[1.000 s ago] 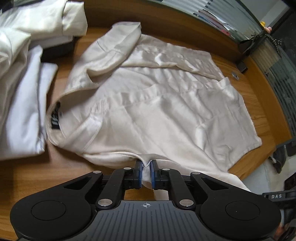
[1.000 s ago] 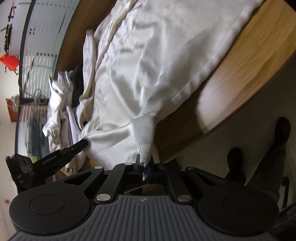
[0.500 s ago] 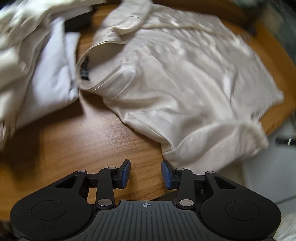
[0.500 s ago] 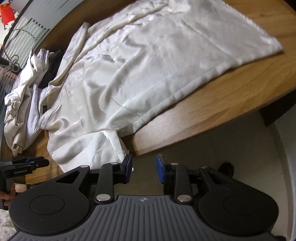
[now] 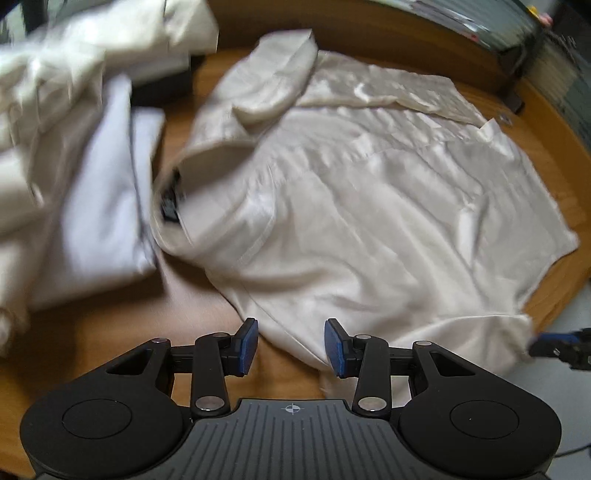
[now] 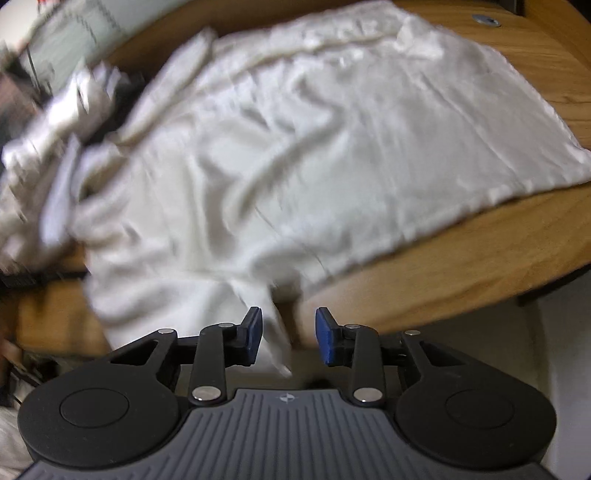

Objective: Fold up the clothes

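The cream shirt [image 5: 369, 221] lies spread on the wooden table [image 5: 207, 306], back side up, with its collar and a dark neck label [image 5: 170, 199] toward the left of the left wrist view. One sleeve is folded across the upper part of the garment. The near hem reaches the table edge, and a corner of cloth hangs over that edge on the near side.

Left gripper [image 5: 291, 347]: jaws stand apart, having just been opening. The blue pads [image 5: 246, 345] press on nothing. The shirt's near edge lies below and between them in the view; whether the cloth touches either pad cannot be told.

Right gripper [image 6: 289, 336]: jaws stand apart, likewise just opened. A hanging corner of the shirt [image 6: 273, 332] shows in the gap, just beside the left-hand pad, but it is not clamped. This view is blurred, so contact cannot be confirmed. The tip of the right gripper also shows at the right edge of the left wrist view [image 5: 561, 341], beside the overhanging cloth.

A pile of other garments [image 5: 74, 166], white and cream, sits at the left of the table, just beside the shirt's collar. In the right wrist view the same pile [image 6: 55, 147] appears at the far left, heavily blurred. A small metal disc [image 6: 487, 19] is set in the tabletop beyond the shirt.
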